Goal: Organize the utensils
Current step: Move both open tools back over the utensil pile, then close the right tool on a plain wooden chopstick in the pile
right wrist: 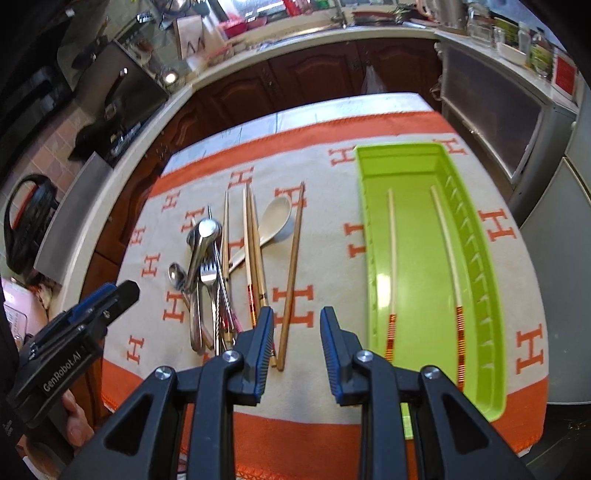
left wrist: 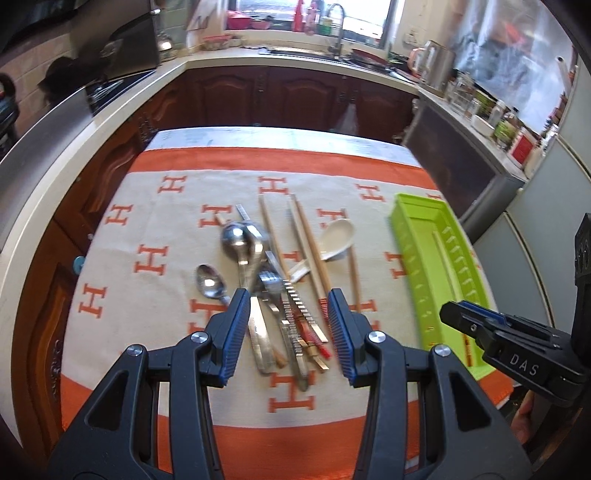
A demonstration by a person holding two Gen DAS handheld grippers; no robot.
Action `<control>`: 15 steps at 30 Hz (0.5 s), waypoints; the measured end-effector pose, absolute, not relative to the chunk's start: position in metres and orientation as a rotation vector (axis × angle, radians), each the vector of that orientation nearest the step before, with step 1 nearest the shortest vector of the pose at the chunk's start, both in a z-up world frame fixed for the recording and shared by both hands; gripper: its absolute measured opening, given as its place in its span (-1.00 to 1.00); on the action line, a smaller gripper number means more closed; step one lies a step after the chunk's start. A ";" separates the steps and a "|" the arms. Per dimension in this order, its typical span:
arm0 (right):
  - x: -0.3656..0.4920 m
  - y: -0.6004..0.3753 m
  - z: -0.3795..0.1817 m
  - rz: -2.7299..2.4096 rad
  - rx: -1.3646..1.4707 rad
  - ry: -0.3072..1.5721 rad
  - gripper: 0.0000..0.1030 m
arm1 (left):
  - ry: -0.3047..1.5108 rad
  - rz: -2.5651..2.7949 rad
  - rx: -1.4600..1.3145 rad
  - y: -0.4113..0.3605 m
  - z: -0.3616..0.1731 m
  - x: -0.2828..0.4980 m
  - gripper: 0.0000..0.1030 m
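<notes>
- Early stage: two chopsticks (right wrist: 392, 266) already lying lengthwise in green tray (right wrist: 480, 362); nothing else inside.
- Left to sort: pile of utensils (left wrist: 269, 280) on patterned cloth (left wrist: 147, 206), beside tray — metal spoons, fork, white ceramic spoon (left wrist: 334, 236), several chopsticks.
- Left gripper (left wrist: 289, 325) above pile, jaws parted, empty.
- Right gripper (right wrist: 297, 343) between pile and tray, jaws narrowly apart, empty.

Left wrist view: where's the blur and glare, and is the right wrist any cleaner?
Left wrist: motion smear on the utensil pile and green tray; window blown out; fisheye bends the counters. Right wrist: sharper, the two chopsticks in the tray read clearly, slight smear at its far rim.
</notes>
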State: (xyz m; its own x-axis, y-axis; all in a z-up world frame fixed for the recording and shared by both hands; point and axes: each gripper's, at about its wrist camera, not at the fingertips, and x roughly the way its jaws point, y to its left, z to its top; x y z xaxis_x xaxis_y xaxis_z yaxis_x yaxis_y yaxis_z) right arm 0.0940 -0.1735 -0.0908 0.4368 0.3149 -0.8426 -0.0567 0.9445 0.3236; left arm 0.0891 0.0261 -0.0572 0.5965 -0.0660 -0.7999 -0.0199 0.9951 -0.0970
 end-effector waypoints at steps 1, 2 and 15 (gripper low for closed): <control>0.095 -0.171 -0.093 0.233 0.260 1.108 -0.50 | 0.934 -0.017 -0.101 0.031 -0.060 0.090 -0.22; 0.097 -0.168 -0.096 0.232 0.258 1.118 -0.50 | 0.941 -0.005 -0.108 0.038 -0.063 0.090 -0.22; 0.119 -0.139 -0.119 0.228 0.232 1.163 -0.50 | 0.964 0.044 -0.144 0.072 -0.095 0.103 -0.21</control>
